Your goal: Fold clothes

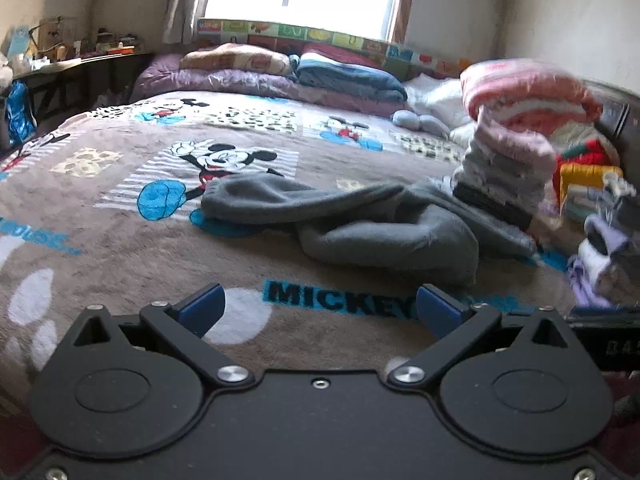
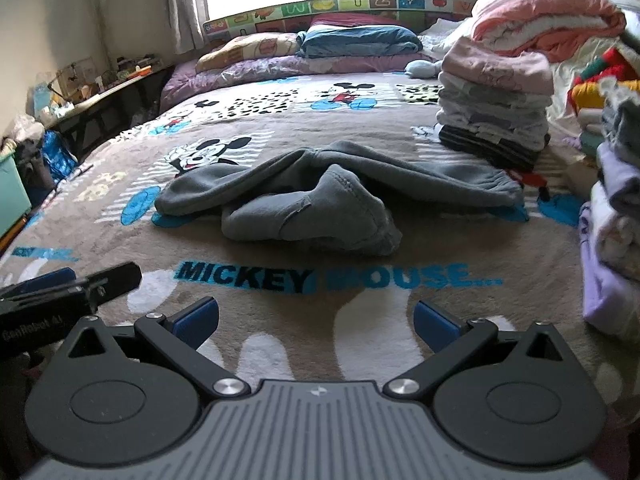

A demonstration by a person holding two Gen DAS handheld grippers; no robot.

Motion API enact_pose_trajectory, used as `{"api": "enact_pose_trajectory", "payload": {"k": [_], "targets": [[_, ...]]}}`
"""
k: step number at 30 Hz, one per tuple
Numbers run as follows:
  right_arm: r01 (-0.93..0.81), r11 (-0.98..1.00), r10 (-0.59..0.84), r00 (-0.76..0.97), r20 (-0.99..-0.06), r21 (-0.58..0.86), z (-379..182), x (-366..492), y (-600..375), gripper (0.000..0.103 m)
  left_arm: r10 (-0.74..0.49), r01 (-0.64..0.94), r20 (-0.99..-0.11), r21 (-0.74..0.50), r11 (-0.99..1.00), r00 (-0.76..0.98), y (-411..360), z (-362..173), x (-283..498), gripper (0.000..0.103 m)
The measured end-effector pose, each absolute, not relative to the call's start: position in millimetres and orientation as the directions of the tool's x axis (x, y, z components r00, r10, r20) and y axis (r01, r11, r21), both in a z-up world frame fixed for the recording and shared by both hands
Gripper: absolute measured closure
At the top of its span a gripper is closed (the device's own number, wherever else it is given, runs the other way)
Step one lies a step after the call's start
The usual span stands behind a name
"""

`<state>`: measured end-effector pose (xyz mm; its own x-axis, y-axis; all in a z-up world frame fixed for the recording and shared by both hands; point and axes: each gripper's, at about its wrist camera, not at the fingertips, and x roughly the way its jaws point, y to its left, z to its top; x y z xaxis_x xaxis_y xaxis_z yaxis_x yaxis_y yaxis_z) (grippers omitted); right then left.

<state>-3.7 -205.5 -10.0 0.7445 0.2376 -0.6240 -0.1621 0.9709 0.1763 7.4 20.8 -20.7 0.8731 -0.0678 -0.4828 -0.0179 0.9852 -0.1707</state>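
A crumpled grey fleece garment (image 1: pixel 352 220) (image 2: pixel 312 204) lies in the middle of a bed covered by a brown cartoon-mouse blanket (image 1: pixel 120 216) (image 2: pixel 440 248). My left gripper (image 1: pixel 320 312) hovers open near the bed's front edge, short of the garment, nothing between its blue pads (image 1: pixel 206 308). My right gripper (image 2: pixel 316 320) is open too, just as far back, its blue pads (image 2: pixel 434 324) bare. The left gripper's body (image 2: pixel 68 284) shows at the left edge of the right wrist view.
A tall stack of folded clothes (image 2: pixel 500 92) (image 1: pixel 508 152) topped by a pink blanket stands at the right. More folded piles (image 2: pixel 612 220) (image 1: pixel 600 256) sit at the far right edge. Pillows and bedding (image 2: pixel 340 48) line the headboard. A cluttered side table (image 2: pixel 92 92) stands left.
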Motion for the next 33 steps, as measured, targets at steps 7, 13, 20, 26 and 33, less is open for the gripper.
{"api": "enact_pose_trajectory", "payload": {"k": [7,13,20,26,33], "targets": [[-0.172,0.949,0.299,0.754,-0.584,0.265,-19.7,16.9,-221.9,0.000,-0.090,-0.001,-0.518,-0.173,0.985,0.851,24.8,-25.6,21.1,0.000],[-0.171,0.927,0.338,0.765,-0.548,0.333,-28.6,38.1,-237.1,0.000,-0.069,0.013,-0.530,-0.109,0.994,0.845,14.5,-31.0,30.8,0.000],[-0.161,0.890,0.386,0.764,-0.516,0.427,-42.9,68.2,-258.6,0.000,-0.086,0.064,-0.553,-0.059,0.996,0.828,0.3,-36.5,49.1,0.000],[-0.122,0.834,0.426,0.762,-0.487,0.539,-62.4,93.0,-285.2,0.000,-0.109,0.102,-0.559,-0.043,0.994,0.822,-13.8,-38.6,70.5,0.000],[-0.081,0.768,0.450,0.773,-0.447,0.635,-94.7,99.3,-312.6,0.000,-0.141,0.164,-0.553,-0.008,0.986,0.821,-37.6,-36.4,101.2,0.003]]}}
